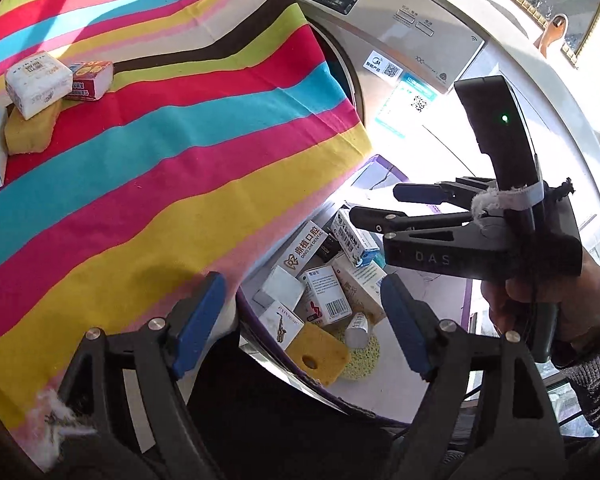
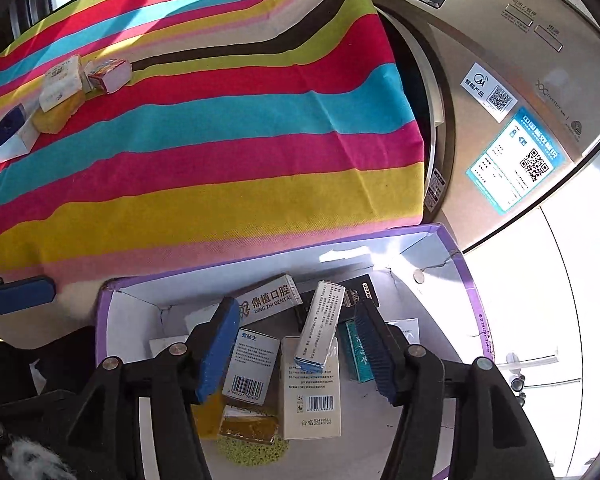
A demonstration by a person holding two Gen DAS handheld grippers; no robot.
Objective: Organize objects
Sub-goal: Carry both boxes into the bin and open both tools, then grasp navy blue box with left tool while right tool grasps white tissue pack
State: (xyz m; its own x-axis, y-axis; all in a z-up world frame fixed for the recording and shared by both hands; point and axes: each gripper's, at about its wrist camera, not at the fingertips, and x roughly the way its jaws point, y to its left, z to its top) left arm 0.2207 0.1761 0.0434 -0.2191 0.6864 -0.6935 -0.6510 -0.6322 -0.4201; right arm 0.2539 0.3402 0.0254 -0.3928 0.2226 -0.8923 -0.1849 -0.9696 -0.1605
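Both grippers are empty right now. The left gripper [image 1: 304, 320] has its blue-padded jaws spread wide, hovering over the edge where the striped cloth [image 1: 160, 152] meets the purple-edged box [image 2: 466, 304]. The right gripper [image 2: 298, 350] hangs directly above that box, jaws also spread, nothing pinched between them; from the left wrist view you can see it [image 1: 374, 204] held in the person's hand [image 1: 540, 304].

Down in the box it's a jumble of small cartons: a barcode carton [image 2: 252, 368], a taller white carton [image 2: 312, 392], a slim one [image 2: 320, 326] lying tilted on top of it, a dental box [image 2: 268, 300] at the far wall, plus a yellow sponge [image 1: 324, 354] and a green scrubber pad [image 1: 364, 354].

Further off on the cloth, 1 white packet [image 1: 36, 82] sits on another yellow sponge [image 1: 28, 132], touching a red-and-white packet [image 1: 90, 80]. Behind everything is a washing machine [image 2: 500, 92].
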